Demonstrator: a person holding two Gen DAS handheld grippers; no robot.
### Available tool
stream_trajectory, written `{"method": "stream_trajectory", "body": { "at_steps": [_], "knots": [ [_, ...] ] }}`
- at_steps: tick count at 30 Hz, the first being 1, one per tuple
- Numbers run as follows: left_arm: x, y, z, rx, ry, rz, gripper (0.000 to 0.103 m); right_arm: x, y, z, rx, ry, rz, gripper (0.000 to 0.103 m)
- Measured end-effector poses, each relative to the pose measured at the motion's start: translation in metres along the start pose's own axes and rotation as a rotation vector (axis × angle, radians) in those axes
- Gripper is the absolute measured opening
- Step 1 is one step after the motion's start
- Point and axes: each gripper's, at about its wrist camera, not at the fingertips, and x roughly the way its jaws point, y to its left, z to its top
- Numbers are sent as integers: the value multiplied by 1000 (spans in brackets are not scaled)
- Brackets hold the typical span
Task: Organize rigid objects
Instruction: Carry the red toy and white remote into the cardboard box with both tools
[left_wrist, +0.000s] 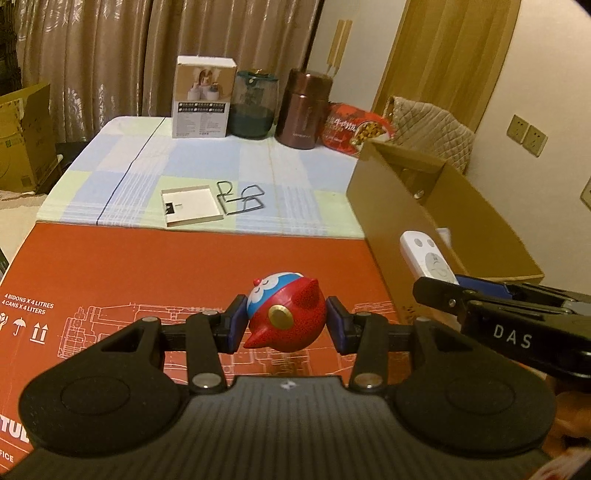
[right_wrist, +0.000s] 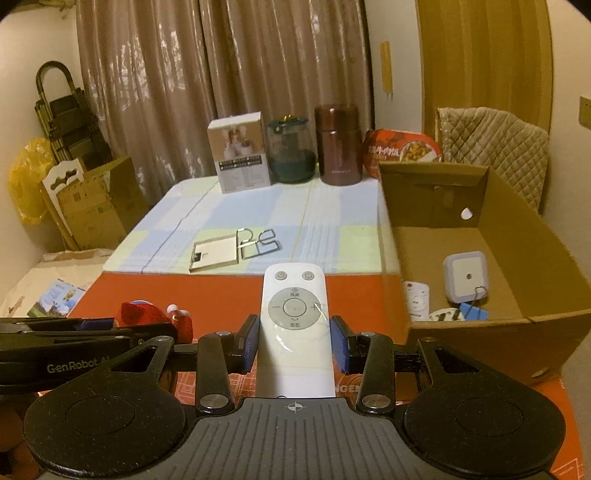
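Remote control (right_wrist: 293, 328) and cat toy (left_wrist: 284, 317) are what we carry just now, one in each gripper. Low in the right wrist view our right gripper (right_wrist: 293, 341) pinches the white remote between its blue pads, long body pointing straight ahead, buttons up. Centre of the left wrist view, our left gripper (left_wrist: 284, 323) is clamped on the round red and blue toy, pads pressing both its flanks, above the red board (left_wrist: 147, 273).

To do this step well, we judge, we should keep both grips firm, carry each piece over the near wall of the cardboard box (right_wrist: 517, 236) at the right of the frame, and lower it before letting go, one hand after the other so the grippers do not collide. The box already holds a small white square device (right_wrist: 466, 277) and other small pieces; we should aim for bare floor.

Further off, on the checked cloth (left_wrist: 295, 177), lie a flat white box (left_wrist: 190, 203) and a wire puzzle (left_wrist: 240, 199), not yet gathered.
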Motion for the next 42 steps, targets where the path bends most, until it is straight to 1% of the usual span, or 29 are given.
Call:
{"method": "stream_trajectory", "body": {
  "at_steps": [7,16,28,37,42],
  "knots": [
    [-14,-20,8,20,-27,-29,40,-25,-18,4,29,-34,-28,37],
    [-15,-61,28,50,-43,-96,40,-53,-65,21,101,-76,-92,37],
    [6,-137,62,100,-41,-206,40,-76,-135,48,155,-125,-177,37],
    [28,-174,72,128,-18,-248,40,-76,-166,51,152,-119,-208,37],
    [40,-188,77,145,-8,-252,40,-70,-176,54,139,-103,-216,37]
  ]
}}
